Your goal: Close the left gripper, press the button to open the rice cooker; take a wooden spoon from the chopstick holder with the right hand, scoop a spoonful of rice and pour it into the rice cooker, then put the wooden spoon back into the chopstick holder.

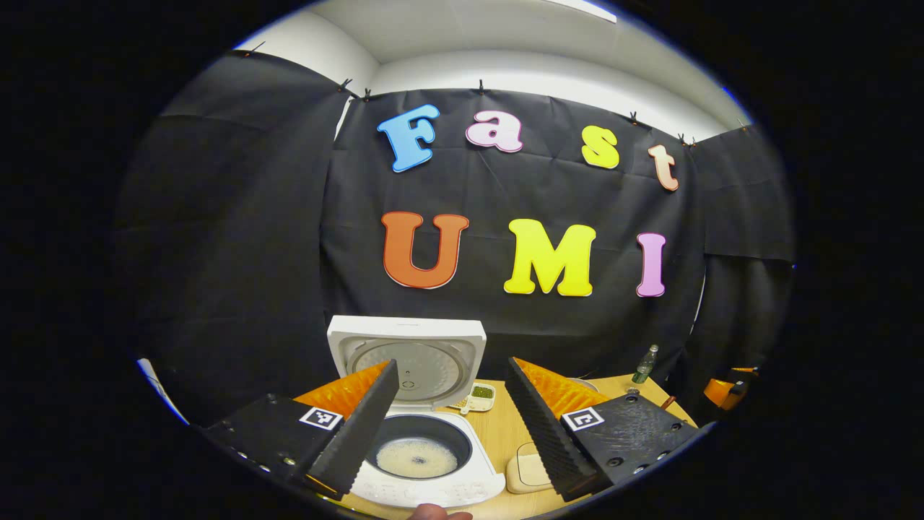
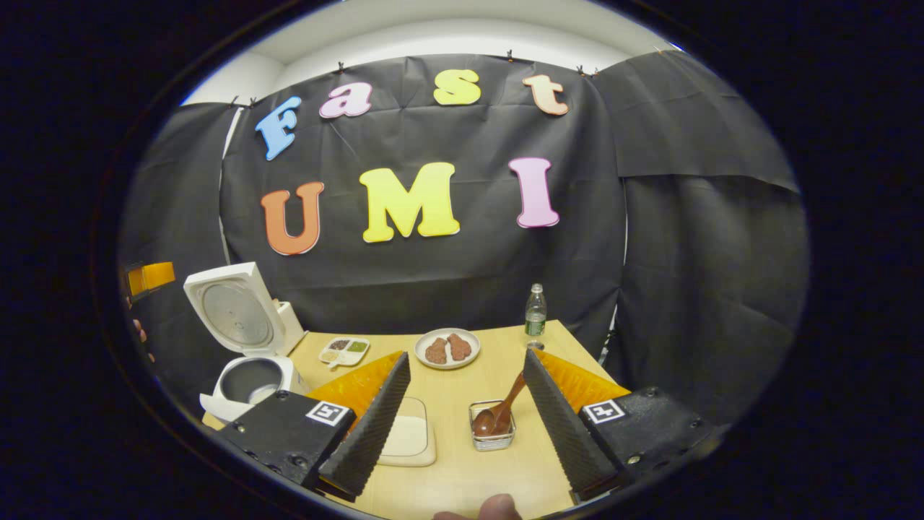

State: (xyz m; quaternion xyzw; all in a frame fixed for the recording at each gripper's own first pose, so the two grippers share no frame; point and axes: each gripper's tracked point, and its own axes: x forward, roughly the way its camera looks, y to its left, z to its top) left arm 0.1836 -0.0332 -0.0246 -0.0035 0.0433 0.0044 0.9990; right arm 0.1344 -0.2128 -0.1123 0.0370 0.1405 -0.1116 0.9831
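Left gripper (image 1: 451, 404) is held spread wide, nothing between its fingers; it hangs above the front of the rice cooker (image 1: 426, 448), not touching it. Cooker lid (image 1: 408, 361) is up and standing near vertical behind the pot. A pale layer of rice with water is seen at the bottom of the inner pot (image 1: 417, 456). A cream-coloured tray (image 1: 527, 473) is seen just right of the cooker on the wooden table (image 1: 498, 433).

Right gripper (image 2: 465, 412) is likewise released, fingers well apart and empty, held over the table (image 2: 505, 462). Between its fingers, farther off, the chopstick holder (image 2: 492, 435) is seen as a small metal basket with the wooden spoon (image 2: 498, 415) standing in it, bowl down, handle leaning up and right. Spoon is not touched by either finger. The rice tray (image 2: 408, 437) lies just left of the holder, partly hidden by the left finger.

Behind these: a plate (image 2: 447, 349) with two brown pieces, a small divided dish (image 2: 344, 349), and a bottle (image 2: 535, 312) near the far edge. Open cooker (image 2: 249, 379) is seen at the table's left end, well apart from the holder
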